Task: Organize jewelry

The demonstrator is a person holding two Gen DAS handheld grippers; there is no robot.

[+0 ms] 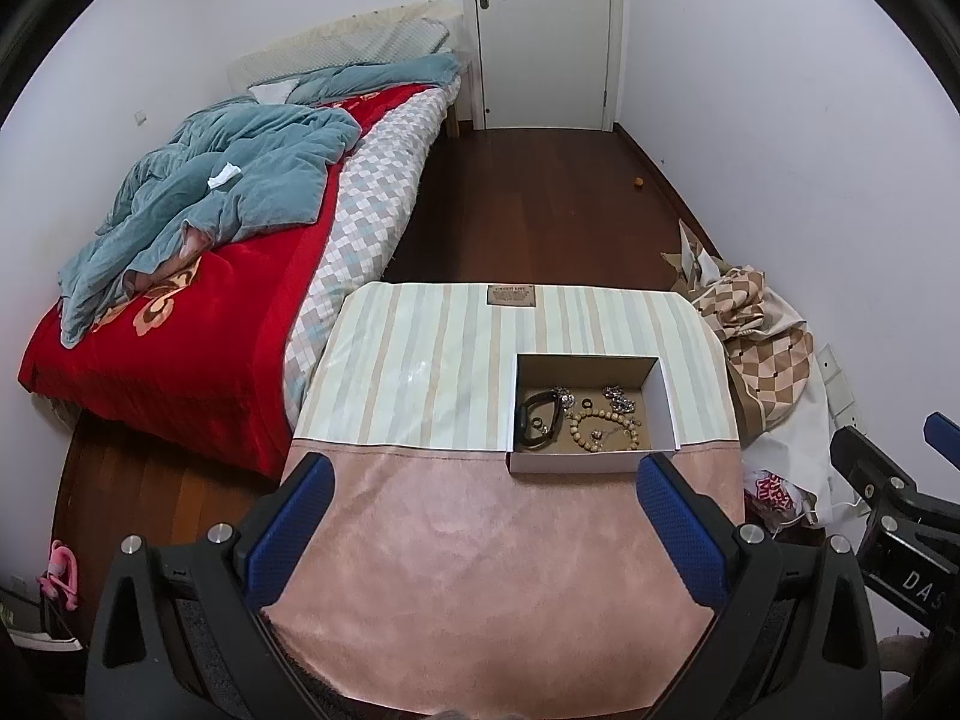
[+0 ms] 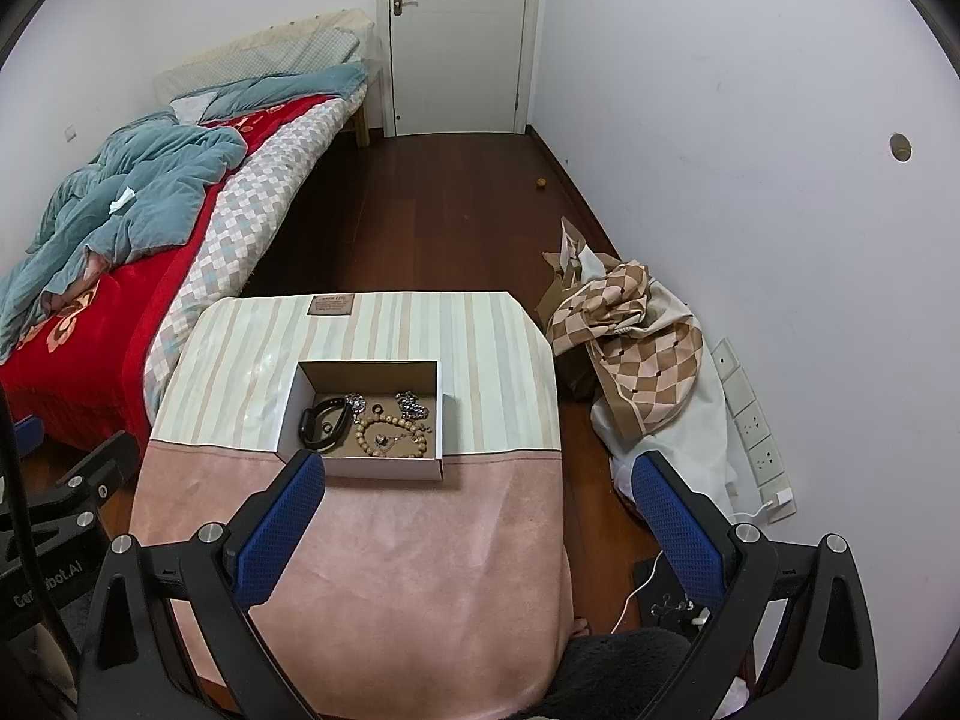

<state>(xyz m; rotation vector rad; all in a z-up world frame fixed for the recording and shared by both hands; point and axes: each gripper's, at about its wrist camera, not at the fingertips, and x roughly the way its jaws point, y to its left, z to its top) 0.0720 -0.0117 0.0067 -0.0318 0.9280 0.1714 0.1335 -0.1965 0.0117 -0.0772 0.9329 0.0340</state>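
On the covered table (image 1: 420, 516), both my grippers hang back from the cardboard box (image 1: 591, 463).
My left gripper (image 1: 483, 531) is spread wide and empty over the pink cloth; inside the box lie a black band (image 1: 539, 420), a wooden bead bracelet (image 1: 603, 429) and silvery pieces (image 1: 621, 399); my right gripper (image 2: 474, 525) is likewise spread, holding nothing.

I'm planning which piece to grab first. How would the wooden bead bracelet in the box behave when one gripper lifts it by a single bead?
The bead bracelet is a loop of separate round beads, so it would probably sag and dangle, not stay stiff. The beads look smooth and might slip between the pads. A small ring lies inside the loop and could get dragged along.
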